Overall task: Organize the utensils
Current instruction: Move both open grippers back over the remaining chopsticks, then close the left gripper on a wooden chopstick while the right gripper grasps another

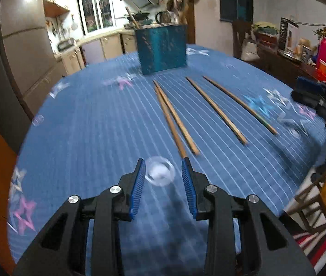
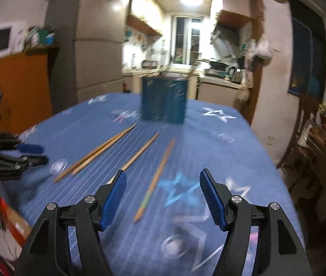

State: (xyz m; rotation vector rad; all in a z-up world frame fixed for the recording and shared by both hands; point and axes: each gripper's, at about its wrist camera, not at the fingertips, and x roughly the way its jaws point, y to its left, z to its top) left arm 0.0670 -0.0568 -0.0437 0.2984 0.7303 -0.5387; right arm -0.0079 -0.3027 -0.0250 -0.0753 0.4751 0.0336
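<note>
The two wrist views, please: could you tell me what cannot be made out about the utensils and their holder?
- Blue container: its inside is hidden by its own wall in the left wrist view, and motion blur smears it in the right wrist view; only one stick pokes out.
- Container's surface pattern: too blurred in both views.
- Rightmost chopstick: coloured markings near its end, smeared in the right wrist view.

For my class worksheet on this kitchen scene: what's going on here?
A person holds two black grippers with blue pads over a blue star-print tablecloth. Four wooden chopsticks lie loose on it, in front of a teal square utensil holder that already has one stick in it. The left gripper and the right gripper are both empty, jaws apart. Nothing has been picked up yet.
</note>
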